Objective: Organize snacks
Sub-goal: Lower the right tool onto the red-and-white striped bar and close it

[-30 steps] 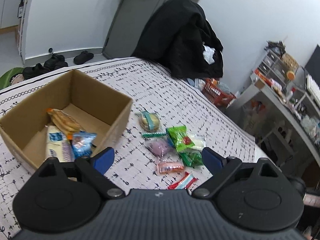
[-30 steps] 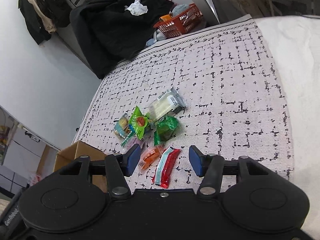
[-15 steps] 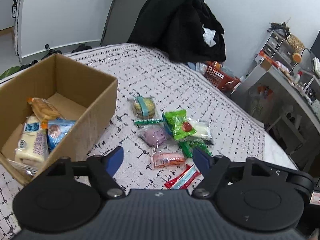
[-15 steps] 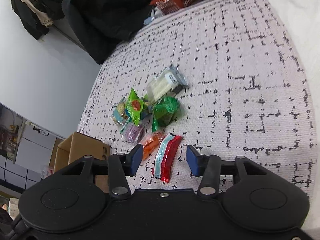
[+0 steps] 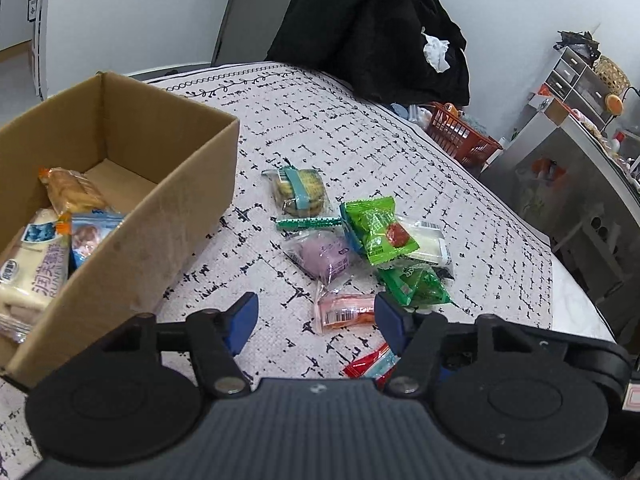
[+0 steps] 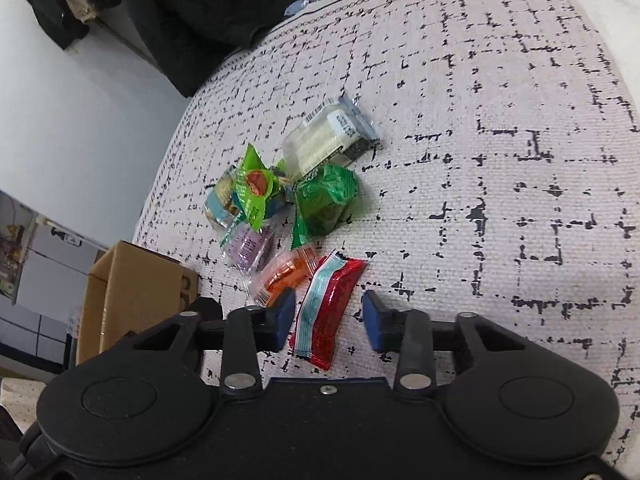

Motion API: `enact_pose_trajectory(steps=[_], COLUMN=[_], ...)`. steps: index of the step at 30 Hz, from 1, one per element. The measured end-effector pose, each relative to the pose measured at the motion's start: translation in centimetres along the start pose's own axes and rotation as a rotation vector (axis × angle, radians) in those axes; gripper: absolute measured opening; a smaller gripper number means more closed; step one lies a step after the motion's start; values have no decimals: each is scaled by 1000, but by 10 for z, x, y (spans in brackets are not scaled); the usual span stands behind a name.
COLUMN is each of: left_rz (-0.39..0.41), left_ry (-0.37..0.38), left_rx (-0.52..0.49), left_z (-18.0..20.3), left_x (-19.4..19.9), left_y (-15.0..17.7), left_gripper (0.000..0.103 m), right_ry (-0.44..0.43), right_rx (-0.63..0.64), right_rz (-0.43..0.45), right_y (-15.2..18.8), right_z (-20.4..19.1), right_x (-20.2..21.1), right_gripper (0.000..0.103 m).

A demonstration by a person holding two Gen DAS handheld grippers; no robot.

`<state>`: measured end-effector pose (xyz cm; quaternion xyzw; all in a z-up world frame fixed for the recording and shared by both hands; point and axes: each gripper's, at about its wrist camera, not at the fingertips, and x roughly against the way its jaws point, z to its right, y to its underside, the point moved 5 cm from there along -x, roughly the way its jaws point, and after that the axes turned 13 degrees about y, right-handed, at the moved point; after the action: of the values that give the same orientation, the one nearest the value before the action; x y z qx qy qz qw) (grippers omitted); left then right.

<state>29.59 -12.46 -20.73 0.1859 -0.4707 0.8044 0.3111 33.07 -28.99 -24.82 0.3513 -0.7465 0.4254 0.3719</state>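
**Red-and-white packet sits between the right gripper's spread fingers**

The red-and-white packet (image 6: 326, 314) lies flat on the patterned bedspread (image 6: 500, 152), at the near end of a loose heap of snacks. The right gripper (image 6: 327, 321) stands with its blue pads apart on either side of the packet, near its sides; whether either pad touches it cannot be told. Just beyond lies an orange-pink packet (image 6: 282, 278), with a purple snack (image 6: 248, 250) beside it. Farther on sit a dark green pouch (image 6: 322, 202), a bright green pouch with a red spot (image 6: 254, 190), a clear-wrapped biscuit pack (image 6: 220, 200) and a pale clear-wrapped bar (image 6: 324, 138).

From the left wrist view, the left gripper (image 5: 316, 318) is also spread wide and holds nothing; it hangs above the bedspread with the orange-pink packet (image 5: 346, 310) just ahead of its right pad. The red-and-white packet (image 5: 370, 364) peeks out beside that pad.

To the left stands an open cardboard box (image 5: 160, 236), well apart from the heap. Inside it lie a cream packet with blue print (image 5: 34, 268), a blue packet (image 5: 90, 236) and an orange-wrapped snack (image 5: 70, 192).

Behind the bed hang black clothes (image 5: 372, 28), with a red basket (image 5: 460, 136) below them.
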Motion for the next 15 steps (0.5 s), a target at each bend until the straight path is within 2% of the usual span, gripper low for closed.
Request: enact_pose_trajectory(steps=[1,6,11,15], left_rz=[-3,-14,-25,-34], left_ry=[-1,7,9,16], left_rx=[5,-2,-30,-69], left_z=[-1,1,6,12], left_x=[-2,-9,-19,-33], left_y=[0,2,1,-3], left_gripper=[64,64,64,64], right_ry=[3,-9,15,-10], right_rx=[6,-6,-66,-79], right_rz=[-4,10,31,34], right_y=[1,0,-3,-3], right_z=[0,4,19,21], right_x=[-2,-1,5,8], right_gripper=[20,9,8,8])
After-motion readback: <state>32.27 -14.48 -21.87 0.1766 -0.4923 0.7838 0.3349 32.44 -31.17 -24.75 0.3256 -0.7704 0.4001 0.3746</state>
